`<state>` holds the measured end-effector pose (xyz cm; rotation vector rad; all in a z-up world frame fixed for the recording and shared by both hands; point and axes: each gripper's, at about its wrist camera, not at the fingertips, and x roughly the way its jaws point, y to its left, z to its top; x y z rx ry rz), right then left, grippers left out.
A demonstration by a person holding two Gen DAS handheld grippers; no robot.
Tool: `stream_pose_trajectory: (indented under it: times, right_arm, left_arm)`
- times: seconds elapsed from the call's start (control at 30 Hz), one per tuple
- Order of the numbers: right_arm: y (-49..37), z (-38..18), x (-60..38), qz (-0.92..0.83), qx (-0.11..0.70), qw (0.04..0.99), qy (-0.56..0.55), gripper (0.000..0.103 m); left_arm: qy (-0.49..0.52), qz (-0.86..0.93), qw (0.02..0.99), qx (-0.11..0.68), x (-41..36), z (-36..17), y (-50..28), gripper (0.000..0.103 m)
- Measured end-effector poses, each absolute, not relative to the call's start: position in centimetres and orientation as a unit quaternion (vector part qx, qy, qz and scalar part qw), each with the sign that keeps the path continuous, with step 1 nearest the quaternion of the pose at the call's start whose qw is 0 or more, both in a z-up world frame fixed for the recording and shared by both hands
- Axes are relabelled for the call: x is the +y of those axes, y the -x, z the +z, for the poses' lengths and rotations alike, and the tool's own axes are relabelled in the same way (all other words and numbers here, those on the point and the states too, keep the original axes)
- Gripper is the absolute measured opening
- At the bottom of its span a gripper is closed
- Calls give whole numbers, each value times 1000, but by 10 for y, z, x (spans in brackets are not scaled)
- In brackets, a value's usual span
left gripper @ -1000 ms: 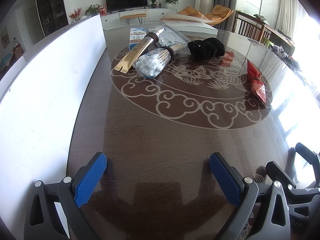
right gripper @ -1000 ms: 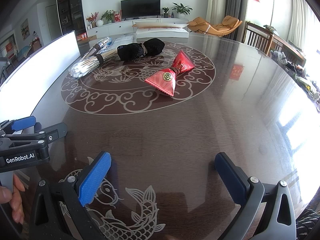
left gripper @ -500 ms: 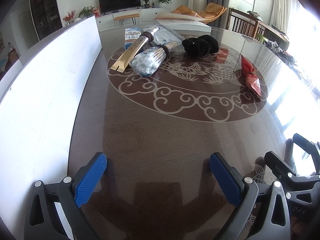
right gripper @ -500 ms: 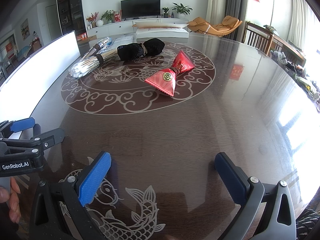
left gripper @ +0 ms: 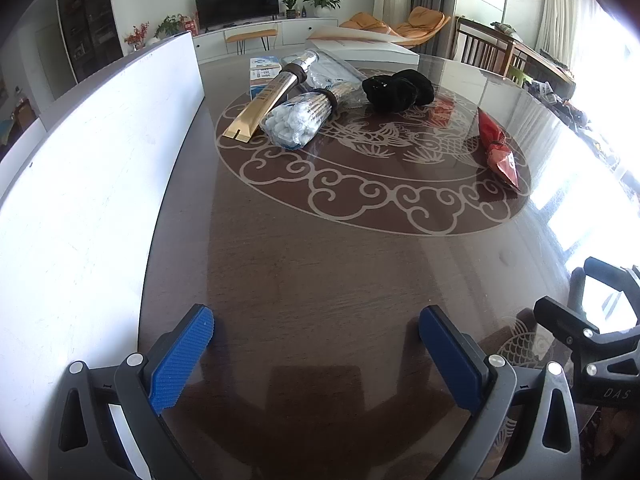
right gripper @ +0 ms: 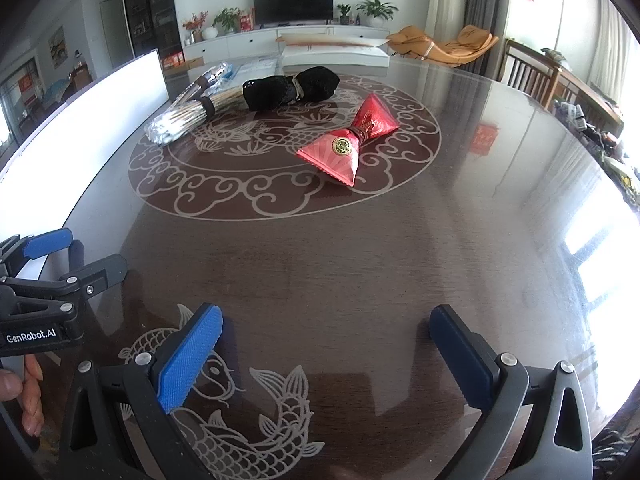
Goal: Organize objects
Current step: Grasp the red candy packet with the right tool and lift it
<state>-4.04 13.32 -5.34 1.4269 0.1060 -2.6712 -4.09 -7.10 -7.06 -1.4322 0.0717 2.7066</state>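
Dark glossy wood fills both views, and both claws are hovering low over the near edge of the desk [left gripper: 320, 280], far from any item. The left claw [left gripper: 316, 344] is gaping wide with nothing between its blue pads; the right claw [right gripper: 326, 344] is likewise spread wide and empty.

Compared with a second ago, the left view is sitting a little further back and turned slightly: the cluster in the upper middle of the frame is looking smaller and the white board [left gripper: 92, 168] along the left is taking up less room. The right view is showing no shift at all, though at its left edge the left claw is hanging lower than before. No item has moved.

The things to sort are all lying in the far half: swabs [left gripper: 298, 120], gold tube [left gripper: 266, 104], black bundle [left gripper: 396, 90] in the upper middle, and the red pouch [right gripper: 348, 144] apart, at the right of the left view and centre of the right view. That suggests the sorting is only beginning; the red pouch is looking like the easiest first reach for the right claw.
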Motion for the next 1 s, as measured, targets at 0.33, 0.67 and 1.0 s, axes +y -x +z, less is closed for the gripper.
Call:
stream_pose_trajectory:
  times: [0.33, 0.67, 1.0]
  right_arm:
    - [90, -30, 168, -875, -111, 38, -470, 103]
    - [202, -43, 144, -851, -91, -25, -516, 68]
    - [126, -48, 188, -882, -73, -10, -465, 27]
  left_arm:
    - [463, 886, 33, 20, -70, -71, 41, 103]
    - [463, 886, 33, 20, -70, -70, 41, 103]
    - [462, 886, 32, 20, -70, -71, 42, 103]
